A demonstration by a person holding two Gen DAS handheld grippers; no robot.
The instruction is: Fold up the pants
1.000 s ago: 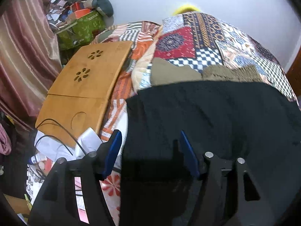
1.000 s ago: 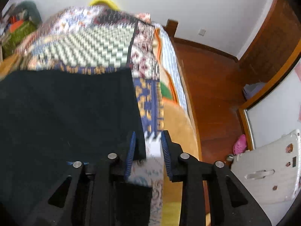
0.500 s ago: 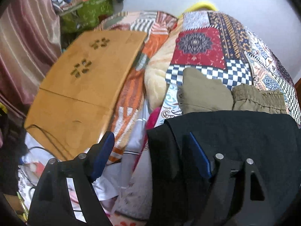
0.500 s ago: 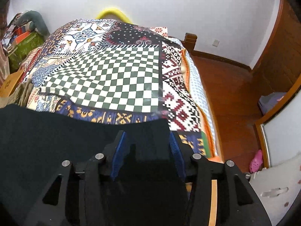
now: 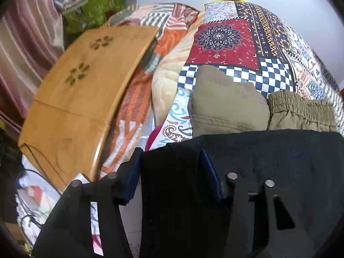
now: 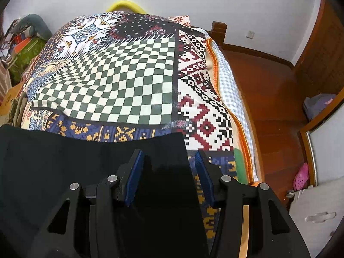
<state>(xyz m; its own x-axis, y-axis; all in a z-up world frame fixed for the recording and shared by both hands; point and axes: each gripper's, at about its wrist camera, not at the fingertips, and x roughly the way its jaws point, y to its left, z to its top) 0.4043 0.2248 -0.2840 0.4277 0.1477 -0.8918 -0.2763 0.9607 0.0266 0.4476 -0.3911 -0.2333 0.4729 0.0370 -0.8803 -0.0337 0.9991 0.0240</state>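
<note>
left wrist view: left gripper [image 5: 171, 171] low in frame, jaws wide apart, black pants [image 5: 268, 161] lying between the blue pads [image 5: 211, 172], the cloth's left corner reaching the left pad; cannot tell whether either pad presses the fabric. pants spread flat over the near part of the bed, upper edge running straight across the frame. just beyond that edge, folded olive pants [image 5: 228, 107] and a tan garment [image 5: 301, 111] with an elastic waist, side by side on the quilt [image 5: 225, 40]. left of the bed, wooden lap tray [image 5: 83, 88] with flower-shaped cut-outs, tilted, a cable across its near corner. green box [image 5: 92, 15] and clutter at the far left, by a striped curtain [image 5: 23, 49].

right wrist view: right gripper [image 6: 168, 174] likewise spread wide, straddling the right edge of the pants [image 6: 75, 172]; left pad over black cloth, right pad [image 6: 203, 176] over bare quilt [image 6: 120, 81] just beside the edge. pants cover the lower left of the frame, far corner squared off. wooden floor [image 6: 268, 99] to the right of the bed, pink shoe [image 6: 301, 176] near a white cabinet [image 6: 318, 215].
</note>
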